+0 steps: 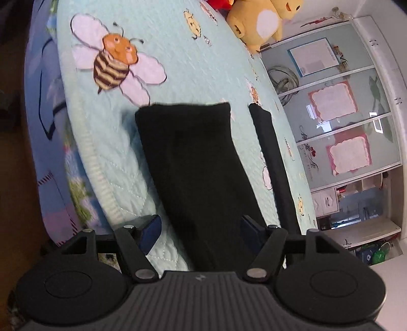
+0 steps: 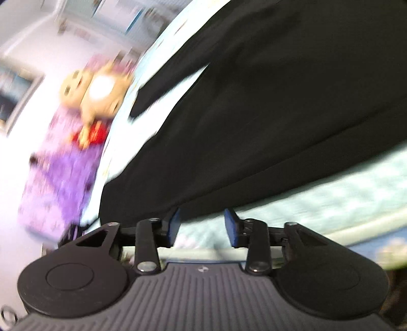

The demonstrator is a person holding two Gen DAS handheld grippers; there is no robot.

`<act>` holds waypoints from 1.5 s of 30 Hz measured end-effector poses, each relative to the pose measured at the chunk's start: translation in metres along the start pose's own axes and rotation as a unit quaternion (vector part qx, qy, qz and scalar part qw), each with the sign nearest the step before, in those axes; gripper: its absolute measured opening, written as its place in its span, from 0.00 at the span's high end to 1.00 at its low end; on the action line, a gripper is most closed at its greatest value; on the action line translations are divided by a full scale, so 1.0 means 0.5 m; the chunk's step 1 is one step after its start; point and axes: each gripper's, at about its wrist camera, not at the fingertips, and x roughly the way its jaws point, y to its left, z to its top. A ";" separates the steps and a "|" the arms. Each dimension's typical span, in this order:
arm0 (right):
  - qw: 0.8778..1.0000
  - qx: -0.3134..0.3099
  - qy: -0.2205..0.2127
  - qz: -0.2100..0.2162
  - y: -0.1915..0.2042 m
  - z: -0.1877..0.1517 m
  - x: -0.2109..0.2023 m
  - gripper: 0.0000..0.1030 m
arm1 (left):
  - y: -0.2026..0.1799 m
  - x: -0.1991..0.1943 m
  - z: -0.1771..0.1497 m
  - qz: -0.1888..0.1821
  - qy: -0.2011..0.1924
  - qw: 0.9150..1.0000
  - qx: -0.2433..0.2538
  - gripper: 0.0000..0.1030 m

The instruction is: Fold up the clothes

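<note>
Bedroom, pale blue quilted bed with black trousers spread on it, both claws empty.

Bee-patterned bedspread (image 1: 106, 157) fills the left wrist view; on it the black trousers (image 1: 198, 178) lie flat, one wide leg running away from the camera, a narrow strip of the other leg just beside it to the right. Left claw (image 1: 201, 230) stands spread with the near end of the cloth between its blue pads, which do not visibly press on it. Plush toys (image 1: 259, 20) sit at the far end, and a glass-fronted cupboard (image 1: 343, 109) stands further right. Right claw (image 2: 202, 225) is parted at the trousers' edge, gripping nothing. As I judge it, folding has hardly begun: the legs still need bringing together, then halving. No baskets or boxes show.
</note>
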 end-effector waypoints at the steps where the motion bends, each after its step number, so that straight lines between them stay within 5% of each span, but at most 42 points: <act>1: 1.000 0.016 -0.018 -0.004 -0.020 0.003 -0.024 0.60 | 0.004 0.001 0.001 -0.005 -0.004 1.000 -0.004 0.31; 7: 0.984 0.107 -0.142 -0.032 -0.147 0.013 -0.164 0.55 | 0.020 -0.006 0.003 -0.021 -0.024 0.999 -0.020 0.31; 14: 0.932 0.197 -0.294 -0.072 -0.287 0.027 -0.284 0.54 | -0.001 0.007 0.003 -0.016 -0.041 0.999 -0.017 0.32; 19: 0.903 0.235 -0.351 -0.080 -0.358 0.052 -0.313 0.54 | -0.007 0.008 -0.001 -0.008 -0.050 0.999 -0.019 0.33; 27: 0.913 0.201 -0.339 -0.104 -0.397 0.138 -0.278 0.51 | -0.028 0.025 -0.013 0.008 -0.050 0.999 0.004 0.35; 28: 0.915 0.193 -0.334 -0.119 -0.390 0.143 -0.275 0.55 | -0.027 0.025 -0.011 0.013 -0.050 0.999 0.007 0.46; 30: 0.917 0.178 -0.326 -0.147 -0.377 0.149 -0.271 0.90 | -0.027 0.025 -0.007 0.034 -0.047 0.998 0.020 0.90; 31: 0.917 0.173 -0.324 -0.156 -0.371 0.148 -0.275 0.90 | -0.026 0.024 -0.005 0.042 -0.046 0.998 0.025 0.93; 38: 0.920 0.149 -0.306 -0.193 -0.367 0.145 -0.301 0.91 | 0.014 0.012 0.001 0.030 -0.035 0.999 -0.013 0.91; 41: 0.915 0.136 -0.303 -0.229 -0.329 0.125 -0.316 0.84 | 0.004 -0.019 -0.005 0.041 -0.034 0.998 -0.029 0.78; 45: 0.899 0.068 -0.313 -0.298 -0.239 0.087 -0.329 0.81 | -0.057 -0.088 -0.060 0.062 -0.080 0.994 0.034 0.68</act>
